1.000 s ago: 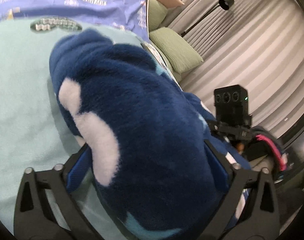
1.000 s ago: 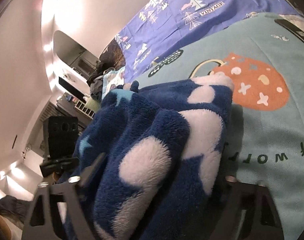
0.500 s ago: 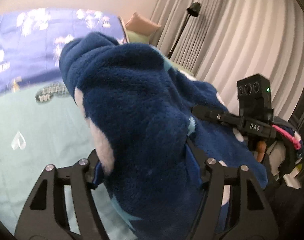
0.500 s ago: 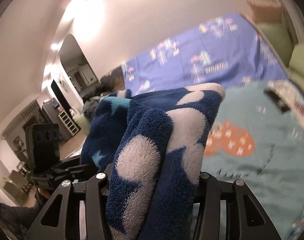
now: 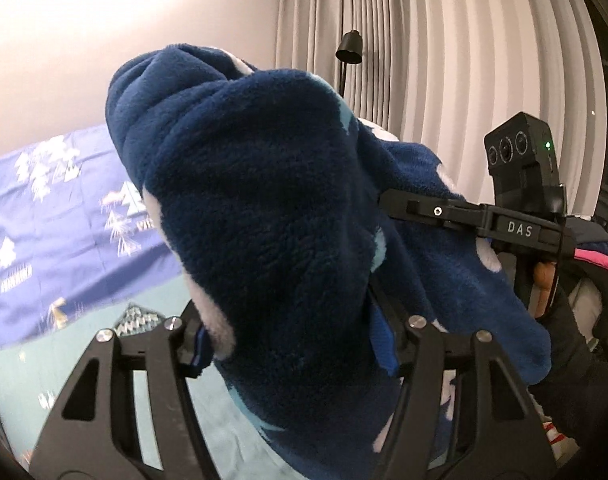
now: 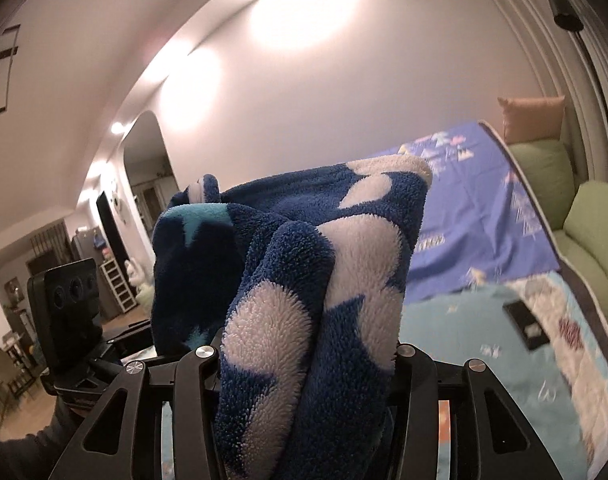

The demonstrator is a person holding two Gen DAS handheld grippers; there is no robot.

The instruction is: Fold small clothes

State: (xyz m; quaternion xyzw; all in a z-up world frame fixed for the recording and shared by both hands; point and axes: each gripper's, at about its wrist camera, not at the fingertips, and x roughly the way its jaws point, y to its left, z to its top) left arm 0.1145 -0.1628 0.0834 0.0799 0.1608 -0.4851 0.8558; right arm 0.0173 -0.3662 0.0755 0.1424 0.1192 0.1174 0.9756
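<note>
In the left wrist view the left gripper [image 5: 292, 344] has its jaws clamped on a bunch of the blue fleece garment [image 5: 272, 208], which fills the frame's centre, lifted above the bed [image 5: 84, 360] at lower left; the garment stretches rightward to the right gripper [image 6: 304, 360], likewise clamped on fleece at lower centre

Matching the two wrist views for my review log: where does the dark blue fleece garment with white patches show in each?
Left wrist: the dark blue fleece garment with white patches fills the centre, bunched above the tool fingers.
Right wrist: it rises centre-frame from between the fingers.
Shared landmark: the purple-blue printed bedsheet behind it.
</note>
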